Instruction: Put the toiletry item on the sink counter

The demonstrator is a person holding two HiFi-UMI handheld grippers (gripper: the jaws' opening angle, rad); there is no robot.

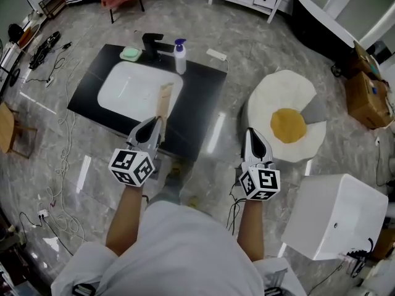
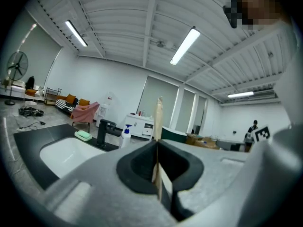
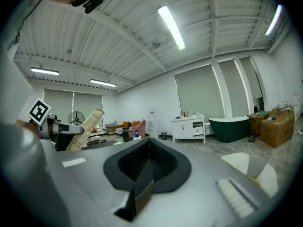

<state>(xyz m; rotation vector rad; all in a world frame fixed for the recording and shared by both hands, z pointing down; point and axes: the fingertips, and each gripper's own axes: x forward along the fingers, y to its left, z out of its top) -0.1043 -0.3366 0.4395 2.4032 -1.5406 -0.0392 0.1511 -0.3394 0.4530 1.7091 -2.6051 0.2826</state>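
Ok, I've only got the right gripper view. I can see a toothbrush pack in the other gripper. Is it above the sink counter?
Observer: In the head view the toothbrush pack shows against the front right corner of the basin, within the counter outline. Its height I can't tell.
Operator: Is it gripped properly?
Observer: The left gripper view shows the left gripper shut on the pack, seen edge-on.
Operator: Where's bare counter?
Observer: Right of the basin. The soap dish, tap and pump bottle line the back edge.
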